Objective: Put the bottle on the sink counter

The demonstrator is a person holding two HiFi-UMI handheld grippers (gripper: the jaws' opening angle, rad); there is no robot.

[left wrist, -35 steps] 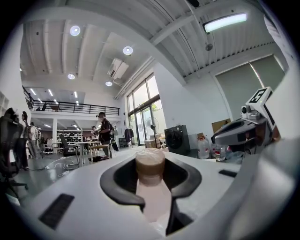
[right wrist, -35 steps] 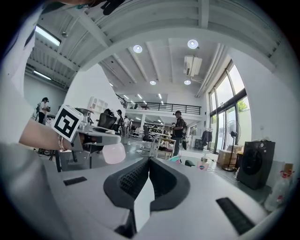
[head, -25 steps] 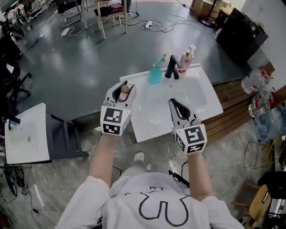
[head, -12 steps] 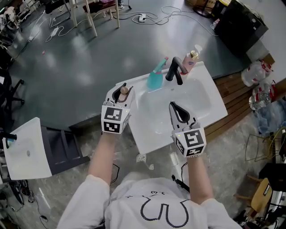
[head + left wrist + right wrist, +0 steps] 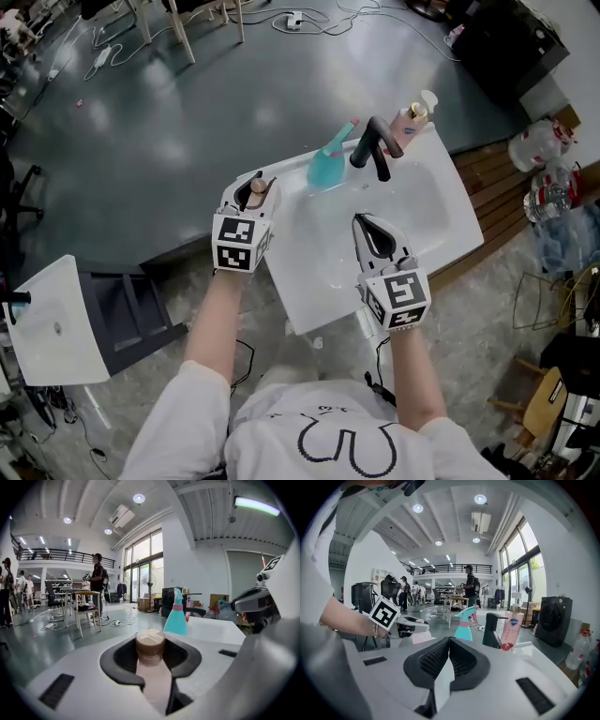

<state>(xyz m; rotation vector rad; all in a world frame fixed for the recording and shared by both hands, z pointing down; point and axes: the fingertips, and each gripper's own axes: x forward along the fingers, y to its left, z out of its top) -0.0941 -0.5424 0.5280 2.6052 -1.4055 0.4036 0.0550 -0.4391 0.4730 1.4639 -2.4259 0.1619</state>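
1. Head view: holds the bottle (image 5: 262,187) upright in the left gripper (image 5: 251,191) at the left rim of the sink (image 5: 455,195). Sits well apart from the spray bottle (image 5: 327,165), faucet (image 5: 375,150) and soap bottle (image 5: 413,116) along the back edge, so probably aims for the bare strip of counter on that side. Impossible to tell whether the base touches the counter yet. Hovers with the right gripper (image 5: 365,221) over the basin, likely just out of the way.
2. Left gripper view: clamps both pads on the bottle just under its tan cap, with the jaws partly closed around it. Grips high, presumably to leave the base free for setting down. Looks past the cap to the spray bottle and white counter ahead.
3. Right gripper view: shows ribbed pads pressed together with nothing between them, so empty and idle. Faces the faucet and soap bottle, with the loaded left gripper off to the left.
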